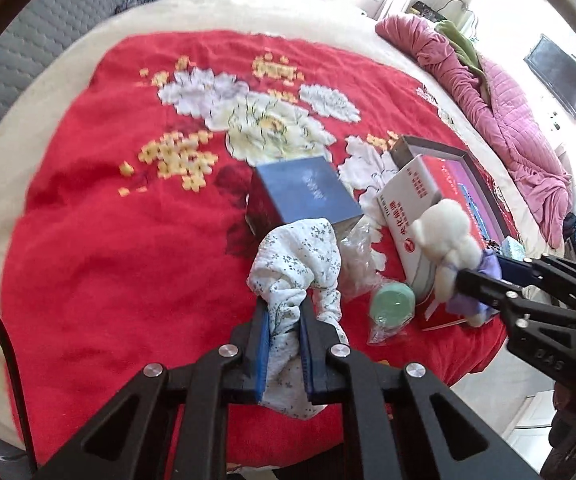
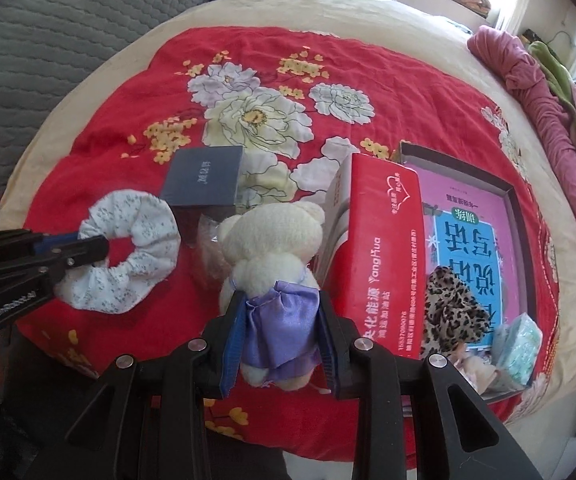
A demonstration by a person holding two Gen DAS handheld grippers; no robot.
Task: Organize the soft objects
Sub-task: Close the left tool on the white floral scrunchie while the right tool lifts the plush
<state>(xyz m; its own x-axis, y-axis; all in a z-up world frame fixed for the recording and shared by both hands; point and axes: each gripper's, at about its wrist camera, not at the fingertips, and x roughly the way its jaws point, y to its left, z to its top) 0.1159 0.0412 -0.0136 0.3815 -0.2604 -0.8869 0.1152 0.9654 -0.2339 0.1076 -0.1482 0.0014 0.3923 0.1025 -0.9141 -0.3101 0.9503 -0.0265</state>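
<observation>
A white floral scrunchie hangs lifted above the red flowered blanket, with my left gripper shut on one side of it. The right wrist view shows the same scrunchie as an open ring with the left gripper pinching its edge. My right gripper is shut on a cream teddy bear, its pads pressing the bear's purple dress. In the left wrist view the bear is held up by the right gripper over a red and white carton.
A dark blue box and a clear plastic bag lie behind the bear. The red carton leans beside an open box holding a leopard scrunchie and a pale green packet. A bagged green round object lies nearby.
</observation>
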